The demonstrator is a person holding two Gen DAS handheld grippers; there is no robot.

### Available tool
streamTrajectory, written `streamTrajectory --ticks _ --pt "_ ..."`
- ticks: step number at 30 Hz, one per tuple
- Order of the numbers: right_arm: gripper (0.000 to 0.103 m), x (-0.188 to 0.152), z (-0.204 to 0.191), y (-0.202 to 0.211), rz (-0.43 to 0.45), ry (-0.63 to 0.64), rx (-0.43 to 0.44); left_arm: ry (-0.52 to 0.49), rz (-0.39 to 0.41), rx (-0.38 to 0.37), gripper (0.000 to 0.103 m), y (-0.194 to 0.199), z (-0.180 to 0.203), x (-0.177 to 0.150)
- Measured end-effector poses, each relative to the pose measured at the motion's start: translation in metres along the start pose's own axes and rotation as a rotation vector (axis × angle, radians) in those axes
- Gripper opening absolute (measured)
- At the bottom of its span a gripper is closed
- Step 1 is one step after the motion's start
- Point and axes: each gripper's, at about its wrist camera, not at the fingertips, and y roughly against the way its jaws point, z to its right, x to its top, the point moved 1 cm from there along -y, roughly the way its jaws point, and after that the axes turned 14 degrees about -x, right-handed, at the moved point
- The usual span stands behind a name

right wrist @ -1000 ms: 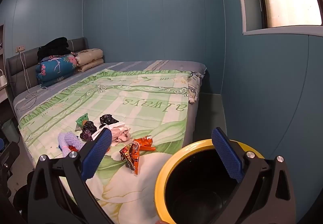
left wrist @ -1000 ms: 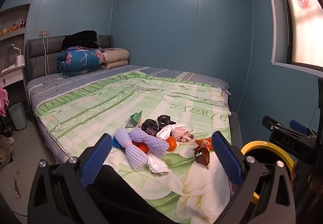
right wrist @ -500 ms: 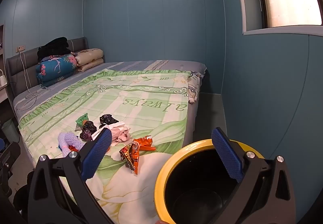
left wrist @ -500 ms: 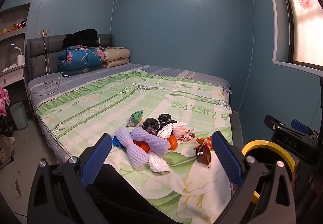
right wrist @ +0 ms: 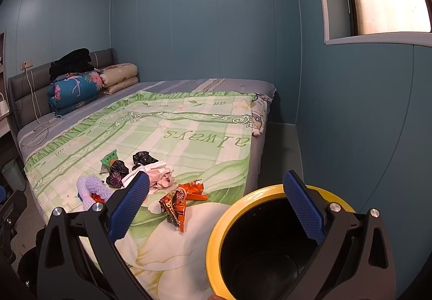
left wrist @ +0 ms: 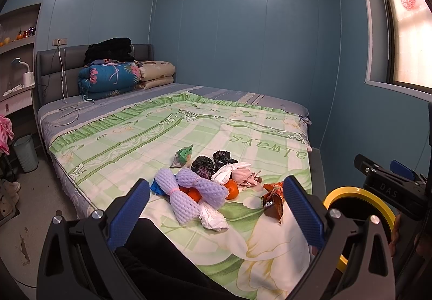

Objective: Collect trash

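A pile of trash lies on the green bedspread (left wrist: 162, 143) near the foot of the bed: purple foam netting (left wrist: 186, 192) over oranges (left wrist: 232, 189), black bags (left wrist: 202, 165), a green packet (left wrist: 183, 155), white and pink tissue (left wrist: 237, 174), and an orange snack wrapper (left wrist: 274, 200), which also shows in the right wrist view (right wrist: 178, 200). A black bin with a yellow rim (right wrist: 243, 205) stands at the bed's foot corner. My left gripper (left wrist: 216, 208) is open and empty, short of the pile. My right gripper (right wrist: 216, 205) is open and empty, above the bin's near-left rim.
Folded quilts (left wrist: 110, 78) and dark clothes lie at the headboard. A charging cable (left wrist: 70, 111) lies on the grey sheet. A small pale bin (left wrist: 25, 151) and shoes are on the floor at left. The right gripper's body (left wrist: 388, 189) shows at the left view's right edge.
The left view has shifted slightly, with the pile a little further right and lower between the fingers. The right gripper has not visibly moved.
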Motion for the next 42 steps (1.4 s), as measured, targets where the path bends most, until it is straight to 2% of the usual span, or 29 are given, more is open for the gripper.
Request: streamTrajectory --ticks 42 --pt "0.095 -0.0028 -0.0005 -0.0028 -0.019 0.0 -0.009 0.007 -0.01 0.001 0.095 -0.0009 -0.0056 -0.0034"
